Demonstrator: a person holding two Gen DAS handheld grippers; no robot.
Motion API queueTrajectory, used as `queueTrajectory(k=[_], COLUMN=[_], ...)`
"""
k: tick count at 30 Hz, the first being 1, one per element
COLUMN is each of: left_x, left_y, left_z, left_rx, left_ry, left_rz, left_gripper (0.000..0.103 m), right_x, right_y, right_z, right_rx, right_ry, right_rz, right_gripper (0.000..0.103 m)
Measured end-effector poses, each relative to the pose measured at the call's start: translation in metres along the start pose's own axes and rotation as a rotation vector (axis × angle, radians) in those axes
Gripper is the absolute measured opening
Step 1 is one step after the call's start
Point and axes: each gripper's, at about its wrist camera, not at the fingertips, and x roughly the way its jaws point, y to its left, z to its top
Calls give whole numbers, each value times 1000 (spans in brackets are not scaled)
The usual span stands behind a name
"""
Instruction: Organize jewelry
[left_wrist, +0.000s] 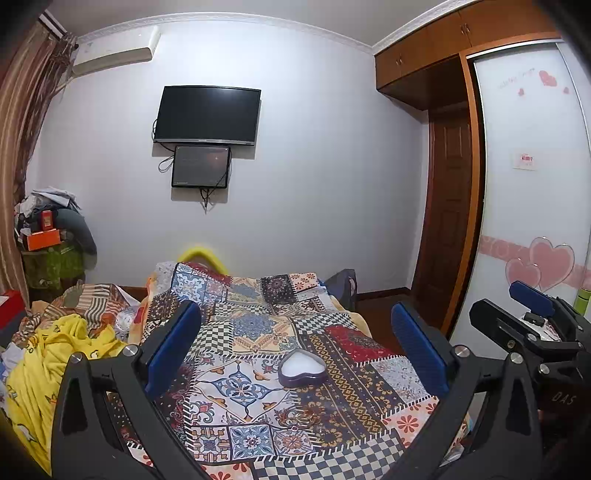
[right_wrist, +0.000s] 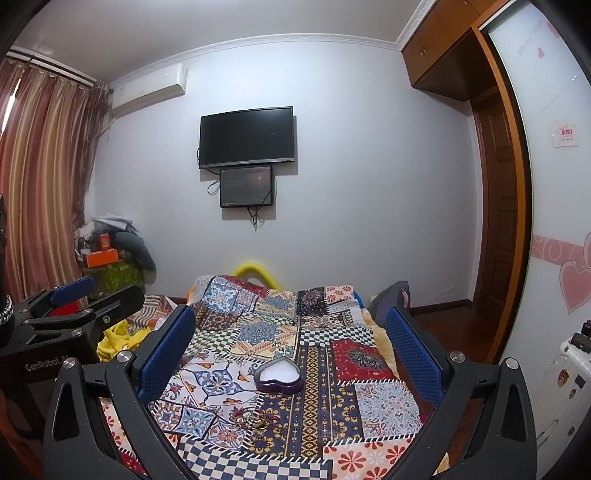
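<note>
Heart-shaped box alone mid-bed, flat patterned quilt open on every side of it, small jewelry pile just nearer than the box, crumpled yellow blanket heaped well left.

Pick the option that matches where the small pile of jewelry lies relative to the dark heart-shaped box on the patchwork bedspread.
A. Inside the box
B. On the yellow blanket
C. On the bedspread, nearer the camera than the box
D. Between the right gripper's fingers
C: in the right wrist view the small pile of jewelry lies loose on the patchwork bedspread, nearer the camera than the dark heart-shaped box, whose white inside looks bare.
</note>
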Motion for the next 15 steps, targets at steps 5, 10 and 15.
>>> queueTrajectory(k=[5,10,15], left_x=[0,-1,-1], left_y=[-1,-2,-2], left_z=[1,1,1], left_rx=[5,9,8], left_ry=[-1,-2,-2], left_rz=[2,2,1], left_gripper=[103,103,103], right_x=[0,-3,-2], right_y=[0,-5,-4], right_z=[1,4,3], right_rx=[0,1,1], right_ry=[3,5,7], right_rz=[1,2,3], right_gripper=[102,102,102])
